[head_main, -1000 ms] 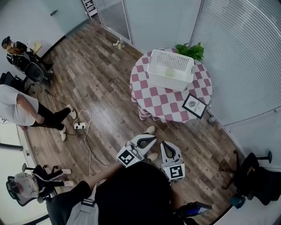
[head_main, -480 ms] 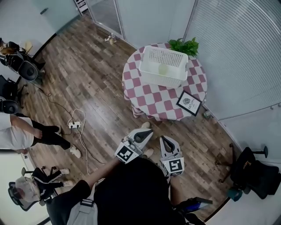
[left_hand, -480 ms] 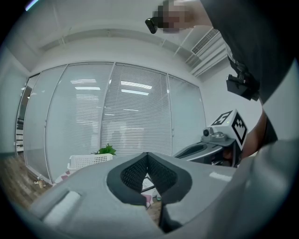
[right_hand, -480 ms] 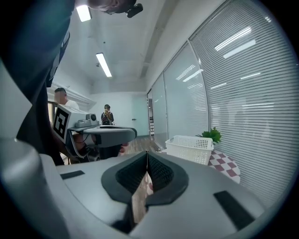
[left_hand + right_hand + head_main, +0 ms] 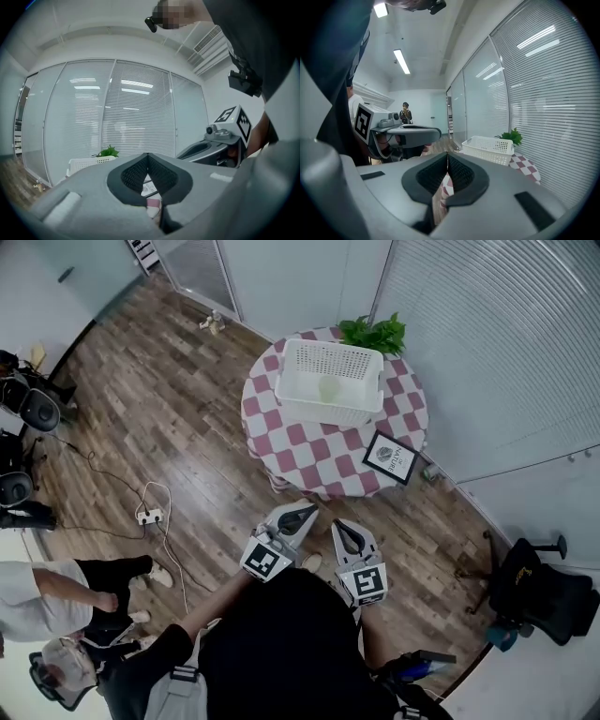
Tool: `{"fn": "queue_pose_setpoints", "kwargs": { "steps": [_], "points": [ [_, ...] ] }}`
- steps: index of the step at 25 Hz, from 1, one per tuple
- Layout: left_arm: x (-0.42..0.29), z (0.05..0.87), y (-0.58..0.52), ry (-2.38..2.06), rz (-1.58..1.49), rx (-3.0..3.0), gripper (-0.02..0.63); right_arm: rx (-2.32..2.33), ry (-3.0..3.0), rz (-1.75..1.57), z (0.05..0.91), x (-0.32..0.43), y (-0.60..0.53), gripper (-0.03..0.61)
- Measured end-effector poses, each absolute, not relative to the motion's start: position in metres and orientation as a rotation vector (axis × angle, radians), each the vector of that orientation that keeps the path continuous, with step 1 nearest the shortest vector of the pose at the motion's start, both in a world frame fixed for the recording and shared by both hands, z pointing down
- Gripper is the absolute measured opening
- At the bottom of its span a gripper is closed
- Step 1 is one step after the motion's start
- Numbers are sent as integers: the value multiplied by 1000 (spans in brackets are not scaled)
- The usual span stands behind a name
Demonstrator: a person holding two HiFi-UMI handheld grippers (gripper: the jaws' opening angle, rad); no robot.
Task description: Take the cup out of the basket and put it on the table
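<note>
A pale green cup [image 5: 329,388] lies inside the white plastic basket [image 5: 298,360] on the round table [image 5: 281,448] with a pink-and-white checked cloth. The basket [image 5: 86,163] also shows in the left gripper view and the basket [image 5: 487,146] in the right gripper view. My left gripper [image 5: 302,513] and right gripper [image 5: 339,532] are held side by side over the wooden floor, well short of the table. Both are shut with nothing between the jaws. The left gripper [image 5: 148,157] and right gripper [image 5: 447,155] point toward the table.
A green plant [image 5: 375,334] stands behind the basket and a framed picture [image 5: 391,457] lies at the table's near edge. A power strip with cable [image 5: 145,516] lies on the floor at left. People and chairs are at the left; an office chair [image 5: 539,587] is at right.
The table and basket have shifted left and up in the head view as I moved. Both grippers stay shut and side by side. The person at left moved down the picture.
</note>
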State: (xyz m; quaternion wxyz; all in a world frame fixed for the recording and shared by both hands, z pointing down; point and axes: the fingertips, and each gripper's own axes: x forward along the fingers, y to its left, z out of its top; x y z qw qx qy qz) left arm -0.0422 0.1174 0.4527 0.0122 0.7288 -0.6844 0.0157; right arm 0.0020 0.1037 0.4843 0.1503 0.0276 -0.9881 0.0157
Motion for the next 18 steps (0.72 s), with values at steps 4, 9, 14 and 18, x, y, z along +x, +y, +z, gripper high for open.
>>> {"fn": "queue_pose_setpoints", "kwargs": {
  "steps": [4, 9, 14, 18],
  "points": [
    [-57, 450, 101, -2118, 48, 2287, 5, 99, -2830, 70, 488, -12, 89, 8],
    [-76, 450, 86, -2093, 41, 2300, 5, 106, -2811, 81, 494, -32, 77, 8],
    [-99, 454, 78, -2096, 53, 2290, 5, 112, -2808, 96, 492, -54, 66, 8],
    [-117, 458, 69, -2082, 13, 2272, 5, 102, -2788, 77, 494, -73, 61, 8]
  ]
}}
